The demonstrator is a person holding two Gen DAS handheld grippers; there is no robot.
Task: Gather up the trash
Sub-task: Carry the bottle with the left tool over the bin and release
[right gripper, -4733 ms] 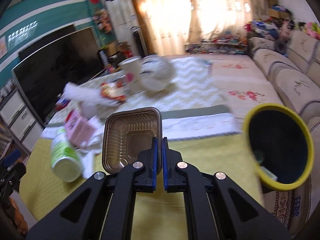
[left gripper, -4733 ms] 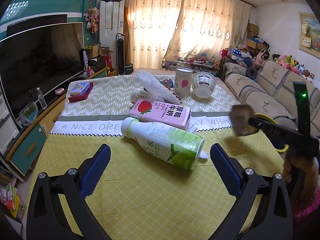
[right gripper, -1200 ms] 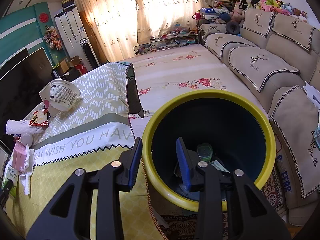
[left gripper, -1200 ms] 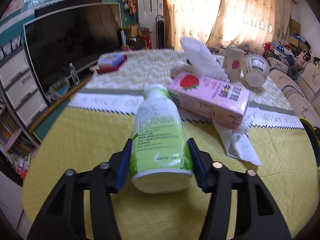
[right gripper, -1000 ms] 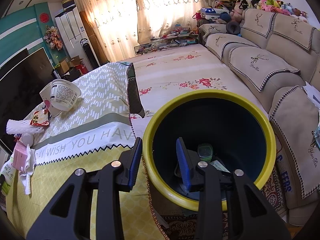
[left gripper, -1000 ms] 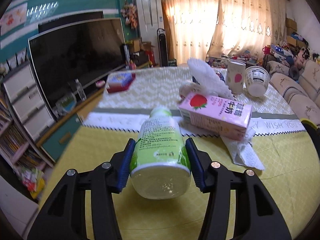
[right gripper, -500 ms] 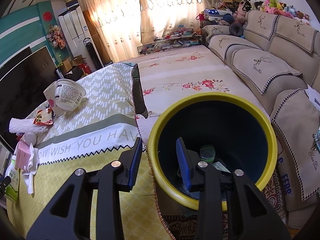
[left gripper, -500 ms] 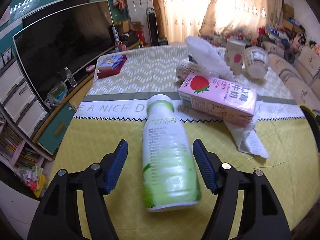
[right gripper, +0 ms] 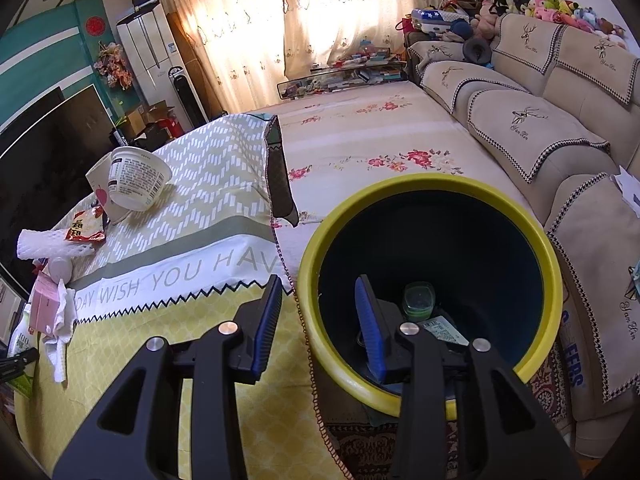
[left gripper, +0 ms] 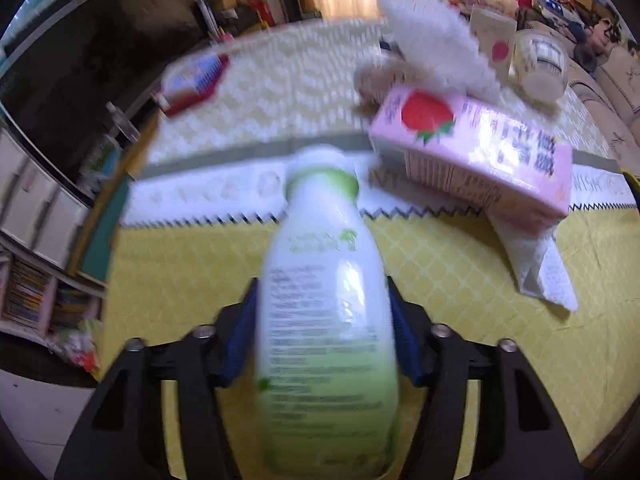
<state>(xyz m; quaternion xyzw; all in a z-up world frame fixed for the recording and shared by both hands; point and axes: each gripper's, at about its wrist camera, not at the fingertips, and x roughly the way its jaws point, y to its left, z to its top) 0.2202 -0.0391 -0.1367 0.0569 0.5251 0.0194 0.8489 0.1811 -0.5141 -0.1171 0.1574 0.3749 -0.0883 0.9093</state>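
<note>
- Half a second ago the left gripper (left gripper: 322,320) stood spread either side of the green-and-white bottle (left gripper: 326,320); in the left wrist view its blue pads now press the bottle's flanks, so it is clamped on the bottle, cap pointing away over the yellow tablecloth (left gripper: 460,276).
- Motion blur smears this view, and whether the bottle is off the cloth cannot be told. The smooth round body, held near its base, could slide or swing down in transit.
- Its cap sits close to the pink strawberry milk carton (left gripper: 472,160) and crumpled tissue (left gripper: 536,272); a sideways sweep might knock them.
- Right wrist view: the right gripper (right gripper: 320,320) hangs empty, jaws apart, straddling the yellow rim of the trash bin (right gripper: 400,186), hardly shifted.
- Parked there, it could block the bottle's drop or nudge the bin.
</note>
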